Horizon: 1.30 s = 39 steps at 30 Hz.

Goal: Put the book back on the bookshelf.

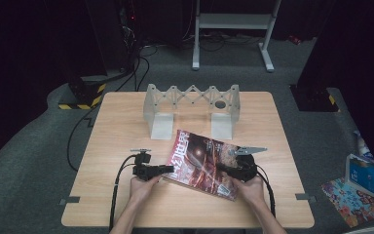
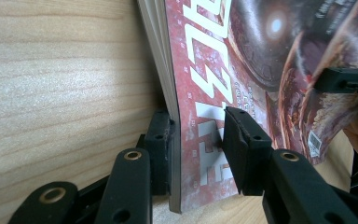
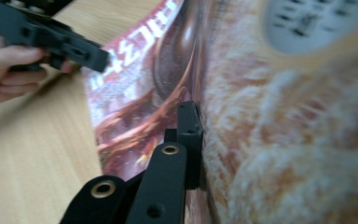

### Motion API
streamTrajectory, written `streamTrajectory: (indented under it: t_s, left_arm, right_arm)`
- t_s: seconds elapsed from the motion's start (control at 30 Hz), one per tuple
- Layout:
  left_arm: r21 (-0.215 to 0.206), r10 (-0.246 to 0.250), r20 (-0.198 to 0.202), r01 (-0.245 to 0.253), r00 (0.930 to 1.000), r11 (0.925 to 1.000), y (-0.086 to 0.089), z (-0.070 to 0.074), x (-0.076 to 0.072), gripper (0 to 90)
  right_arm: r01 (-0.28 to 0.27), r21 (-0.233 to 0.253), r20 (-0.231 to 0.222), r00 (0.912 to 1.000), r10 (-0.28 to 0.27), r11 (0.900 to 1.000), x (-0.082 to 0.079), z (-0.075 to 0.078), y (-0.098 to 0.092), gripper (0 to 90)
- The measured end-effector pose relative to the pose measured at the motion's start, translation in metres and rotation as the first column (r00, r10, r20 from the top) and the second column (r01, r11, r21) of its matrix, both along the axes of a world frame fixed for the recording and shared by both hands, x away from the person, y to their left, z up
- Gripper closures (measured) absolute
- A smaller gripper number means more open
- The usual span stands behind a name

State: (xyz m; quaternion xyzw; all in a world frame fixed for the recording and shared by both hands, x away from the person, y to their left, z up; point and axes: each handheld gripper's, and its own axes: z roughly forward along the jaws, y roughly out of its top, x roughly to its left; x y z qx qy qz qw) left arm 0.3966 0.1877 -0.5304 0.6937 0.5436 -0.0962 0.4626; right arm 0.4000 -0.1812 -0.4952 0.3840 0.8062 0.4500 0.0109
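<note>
— On the pale wooden table (image 1: 126, 122), toward its far edge: a grey plastic concertina rack (image 1: 191, 100), upright, nothing seen between its dividers. Much done yet?

— Hardly. Nearer the person, well apart from the rack, a glossy red-covered magazine (image 1: 202, 161), skewed on the wood, caught between both tools. Not yet in any slot.

— Lifted at all?

— Hard to say from above. Raised at least a little along the left edge, judging by the left gripper view: room enough there for a jaw underneath.

— And the left gripper (image 1: 168, 169), black, two-jawed?

— Spread, straddling that left edge. One jaw beneath, against the pages; the other apart from the cover. No pinch yet.

— The right gripper (image 1: 222, 168), same black make?

— At the magazine's right edge. One jaw flat against the cover in the right gripper view, the partner hidden behind curling paper. Cannot tell whether clamped or merely resting.

— Left to do, then?

— By the look of it, nearly everything: closing on both edges, raising the magazine, carrying it across to the rack, setting it upright between dividers. Early stage, with the grasp only being arranged.
</note>
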Motion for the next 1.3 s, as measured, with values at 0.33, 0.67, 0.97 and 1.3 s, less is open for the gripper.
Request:
streamTrajectory:
  t_s: [0.33, 0.67, 0.97, 1.3]
  left_arm:
    - [-0.017, 0.0, 0.011, 0.0, 0.9999, 0.9999, 0.001, 0.002, -0.001, 66.0]
    - [-0.028, 0.002, 0.016, -0.001, 0.9999, 0.9996, 0.002, 0.004, -0.003, 66.4]
    - [-0.042, 0.003, 0.02, -0.002, 0.9998, 0.9991, 0.002, 0.006, -0.003, 66.2]
    - [-0.049, -0.01, 0.027, 0.011, 0.9996, 0.9987, 0.001, 0.012, -0.004, 63.1]
  right_arm:
    - [0.137, -0.082, -0.041, 0.9893, -0.14, 0.987, 0.003, -0.003, -0.009, 57.9]
    - [0.259, -0.092, -0.072, 0.9614, -0.266, 0.962, -0.005, -0.009, -0.05, 64.9]
    - [0.324, -0.176, -0.053, 0.9398, -0.338, 0.93, -0.014, -0.018, -0.067, 85.6]
    - [0.298, -0.186, -0.023, 0.9513, -0.308, 0.936, -0.014, -0.02, -0.055, 89.8]
